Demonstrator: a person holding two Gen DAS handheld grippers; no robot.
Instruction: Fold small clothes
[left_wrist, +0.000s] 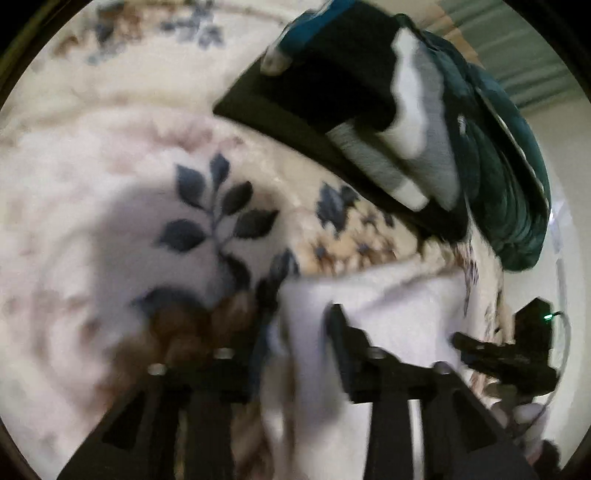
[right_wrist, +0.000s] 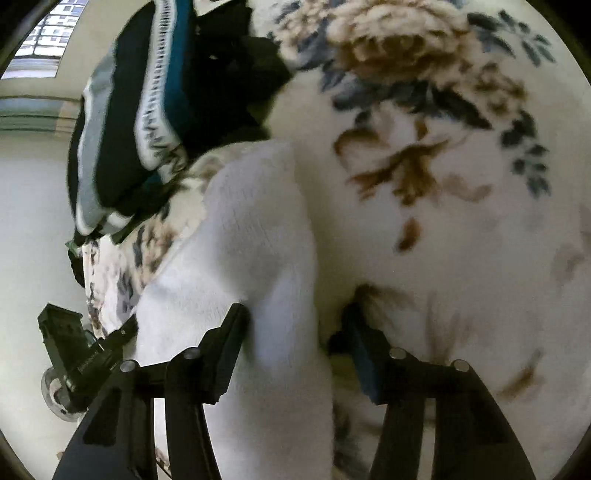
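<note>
A small white garment (right_wrist: 236, 236) lies on a floral blanket (right_wrist: 443, 240). In the right wrist view it runs from between my right gripper's (right_wrist: 295, 325) fingers up toward a pile of clothes. The right jaws stand apart with the white cloth between them. In the left wrist view the same white garment (left_wrist: 388, 306) sits between my left gripper's (left_wrist: 303, 314) fingers, which also stand apart around the cloth. The right gripper (left_wrist: 517, 354) shows at the lower right of that view, at the garment's far end. The frames are blurred.
A pile of folded dark, teal and grey-white clothes (left_wrist: 424, 122) sits on the blanket beyond the white garment; it also shows in the right wrist view (right_wrist: 155, 110). The blanket's edge (right_wrist: 103, 280) drops to a pale floor (right_wrist: 33, 240) beside it.
</note>
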